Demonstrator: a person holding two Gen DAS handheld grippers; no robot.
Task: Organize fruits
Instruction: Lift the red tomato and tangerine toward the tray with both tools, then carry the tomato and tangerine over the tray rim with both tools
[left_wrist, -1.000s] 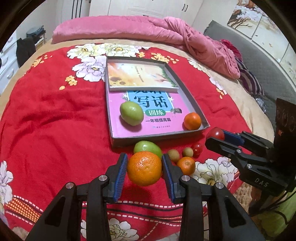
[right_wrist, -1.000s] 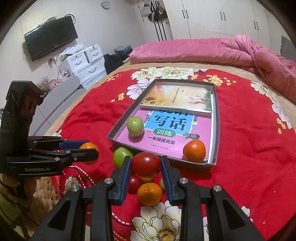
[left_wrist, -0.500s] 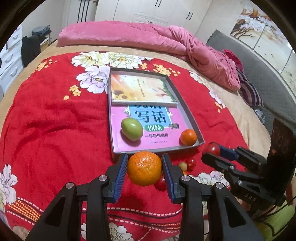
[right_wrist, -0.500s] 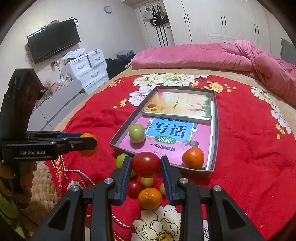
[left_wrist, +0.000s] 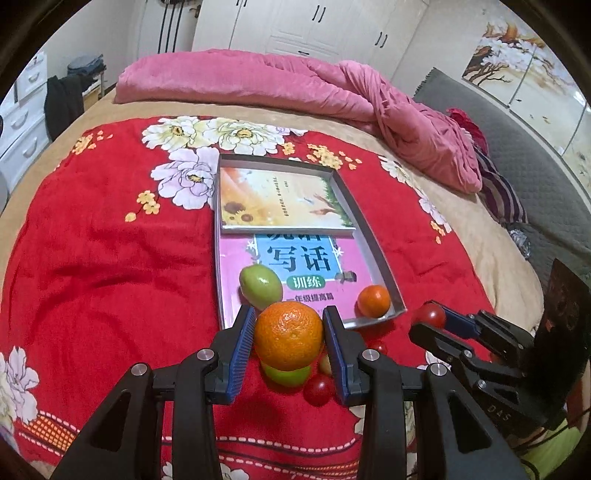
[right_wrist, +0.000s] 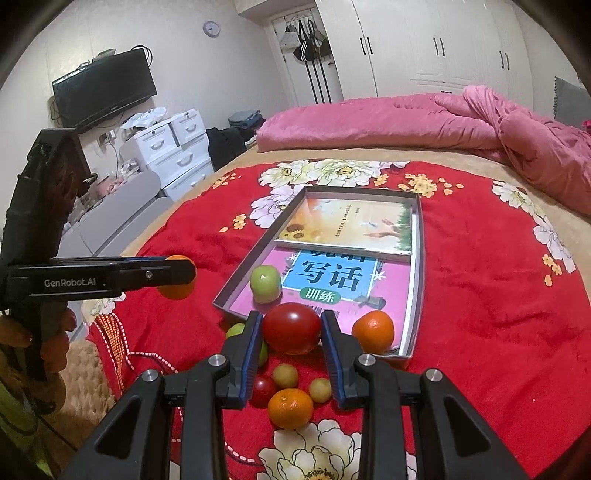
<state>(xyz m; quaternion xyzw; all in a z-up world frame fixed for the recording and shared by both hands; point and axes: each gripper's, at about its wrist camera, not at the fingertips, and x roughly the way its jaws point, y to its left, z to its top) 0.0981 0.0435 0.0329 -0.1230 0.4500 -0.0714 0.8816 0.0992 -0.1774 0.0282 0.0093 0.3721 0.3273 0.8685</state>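
Gripping a large orange (left_wrist: 288, 335) between its blue pads, the left hand-held gripper (left_wrist: 289, 334) holds the fruit in the air above the near part of the bed (left_wrist: 92, 258), just short of the near edge of the shallow grey tray (left_wrist: 373, 243). The right hand-held gripper (right_wrist: 291, 328) is clamped on a red tomato (right_wrist: 291, 328), also off the blanket, close to the tray's near edge.

The tray lies in the middle of the red flowered blanket (right_wrist: 480, 295) with two books inside: a pink workbook (right_wrist: 332, 280) at the near end and a sunflower-cover book (right_wrist: 351, 225) overlapping it at the far end. On the pink workbook sit a green apple (right_wrist: 265, 284) by the tray's near left corner and a small orange (right_wrist: 373, 331) by its near right corner.

On the blanket between the tray's near edge and the near edge of the bed lies a loose cluster: a second green apple (right_wrist: 236, 332) partly hidden behind the right gripper's left finger, a small tomato (right_wrist: 263, 389), two small yellow-green fruits (right_wrist: 285, 375) (right_wrist: 320, 390), and another orange (right_wrist: 290, 408).

A rolled pink quilt (left_wrist: 295, 88) lies along the far edge of the bed.
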